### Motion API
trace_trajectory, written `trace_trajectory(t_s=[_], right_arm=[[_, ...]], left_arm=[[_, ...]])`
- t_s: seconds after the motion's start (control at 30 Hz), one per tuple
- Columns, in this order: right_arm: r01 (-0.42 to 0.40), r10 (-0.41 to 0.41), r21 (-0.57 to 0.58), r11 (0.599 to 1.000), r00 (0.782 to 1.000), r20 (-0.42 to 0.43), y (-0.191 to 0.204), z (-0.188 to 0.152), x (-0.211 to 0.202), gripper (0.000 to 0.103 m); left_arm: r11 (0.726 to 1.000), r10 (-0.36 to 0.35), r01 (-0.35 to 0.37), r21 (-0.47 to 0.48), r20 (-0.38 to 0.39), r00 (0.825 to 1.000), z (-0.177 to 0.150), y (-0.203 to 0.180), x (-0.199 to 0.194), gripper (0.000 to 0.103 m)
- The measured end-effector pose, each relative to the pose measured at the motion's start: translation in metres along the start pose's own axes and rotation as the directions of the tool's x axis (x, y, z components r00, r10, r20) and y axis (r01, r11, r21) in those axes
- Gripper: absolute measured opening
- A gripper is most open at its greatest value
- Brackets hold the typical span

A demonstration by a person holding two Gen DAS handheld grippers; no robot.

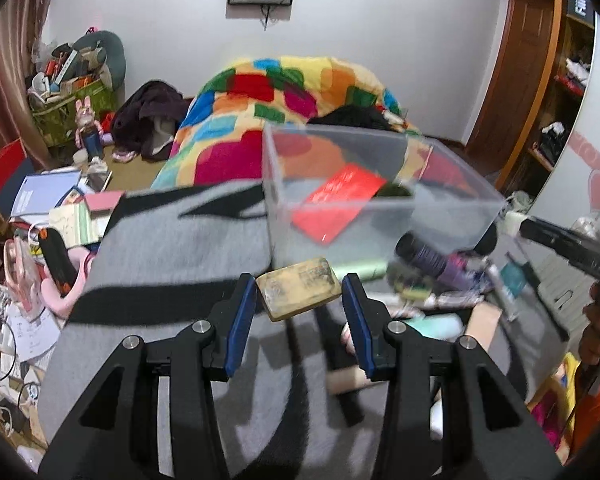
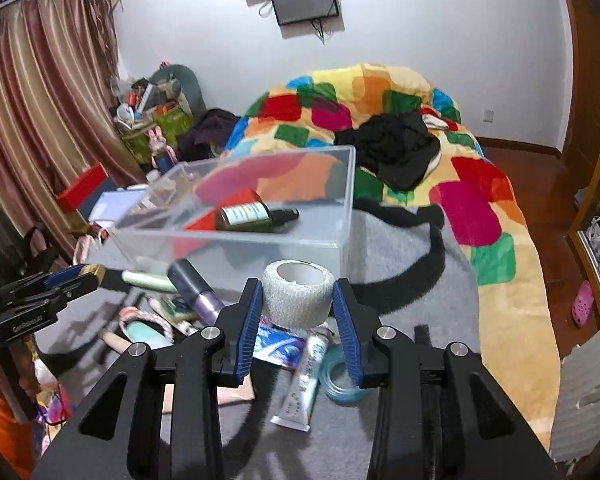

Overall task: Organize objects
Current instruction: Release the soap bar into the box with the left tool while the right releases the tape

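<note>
My left gripper (image 1: pixel 299 289) is shut on a tan, worn rectangular block (image 1: pixel 298 287) and holds it above the grey blanket, just in front of a clear plastic bin (image 1: pixel 452 184). The bin holds a red card (image 1: pixel 340 200) and a dark green bottle (image 2: pixel 256 216). My right gripper (image 2: pixel 298 294) is shut on a white gauze tape roll (image 2: pixel 297 294), lifted above a pile of small items near the bin's (image 2: pixel 236 236) front wall. The left gripper also shows at the left edge of the right wrist view (image 2: pixel 80 274).
Loose items lie on the grey blanket (image 2: pixel 400 300): a white tube (image 2: pixel 304 380), a clear blue tape ring (image 2: pixel 336 380), a purple-and-black bottle (image 2: pixel 194 288), a pale green tube (image 2: pixel 148 279). A colourful quilt (image 2: pixel 480 200) lies behind. Clutter fills the floor at left (image 1: pixel 40 220).
</note>
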State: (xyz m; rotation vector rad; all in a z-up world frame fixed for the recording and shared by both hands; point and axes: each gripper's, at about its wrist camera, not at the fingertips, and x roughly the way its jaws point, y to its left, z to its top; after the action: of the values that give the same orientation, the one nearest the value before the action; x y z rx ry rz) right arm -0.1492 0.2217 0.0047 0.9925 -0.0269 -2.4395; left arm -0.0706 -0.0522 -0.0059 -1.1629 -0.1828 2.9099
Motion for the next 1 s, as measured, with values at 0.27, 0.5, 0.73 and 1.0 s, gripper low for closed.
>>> trace_trajectory(t_s=[0.27, 0.5, 0.73, 1.0], right_arm=[[-0.013, 0.013, -0.013, 1.0, 0.999, 0.051, 0.012, 0.021, 0.0, 0.033], [0.003, -0.001, -0.031, 1.0, 0.999, 0.052, 0.015, 0.046, 0.017, 0.033], [-0.005, 0.004, -0.042, 0.999, 0.999, -0.043, 0.018, 0.046, 0.054, 0.033], [-0.005, 0.0, -0.068, 0.998, 0.997, -0.078, 0.026, 0.043, 0.069, 0.033]], left_arm=[[0.999, -0.026, 0.024, 0.029, 0.053, 0.998, 0.034, -0.016, 0.004, 0.044], [0.998, -0.043, 0.041, 0.048, 0.034, 0.999, 0.055, -0.026, 0.023, 0.044], [0.996, -0.016, 0.016, 0.082, -0.005, 1.0, 0.063, -0.031, 0.045, 0.044], [0.996, -0.01, 0.014, 0.084, -0.053, 0.999, 0.065, -0.027, 0.064, 0.044]])
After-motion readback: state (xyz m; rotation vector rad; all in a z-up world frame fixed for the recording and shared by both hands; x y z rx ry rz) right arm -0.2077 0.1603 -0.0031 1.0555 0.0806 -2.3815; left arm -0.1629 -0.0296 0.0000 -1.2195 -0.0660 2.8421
